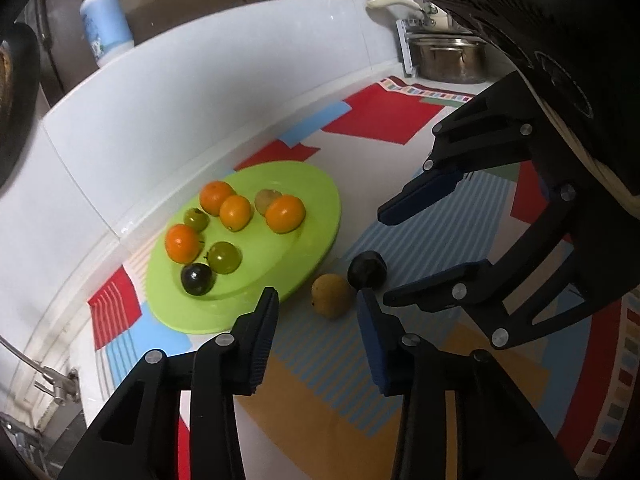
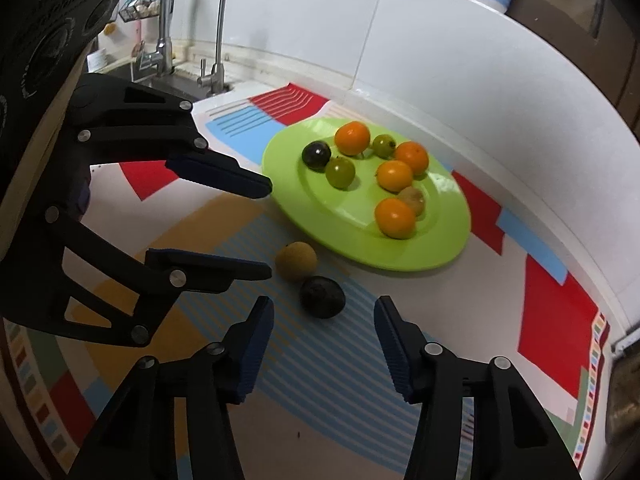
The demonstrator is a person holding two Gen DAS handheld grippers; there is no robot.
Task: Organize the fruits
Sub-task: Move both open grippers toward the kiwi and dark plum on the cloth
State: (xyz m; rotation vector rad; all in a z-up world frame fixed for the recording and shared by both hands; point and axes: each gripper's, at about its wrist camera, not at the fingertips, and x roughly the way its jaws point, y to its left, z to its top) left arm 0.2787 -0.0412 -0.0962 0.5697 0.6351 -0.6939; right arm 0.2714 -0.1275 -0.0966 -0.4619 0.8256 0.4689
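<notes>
A lime-green plate (image 1: 308,184) (image 2: 304,204) on a colourful mat holds several fruits: small oranges, two green ones, a dark one and a brownish one. Two fruits lie on the mat beside its near rim: a tan fruit (image 1: 332,295) (image 2: 296,261) and a dark fruit (image 1: 367,269) (image 2: 322,296). My left gripper (image 1: 316,300) (image 2: 269,230) is open, its tips just short of the tan fruit, not pressing it. My right gripper (image 2: 324,308) (image 1: 384,258) is open too, with the dark fruit just beyond its tips and untouched.
The mat (image 1: 380,120) runs along a white tiled wall. A pump bottle (image 1: 106,20) stands on the ledge above the wall. A steel pot (image 1: 452,60) sits at one end of the counter, a tall faucet (image 2: 192,20) and a sink at the other.
</notes>
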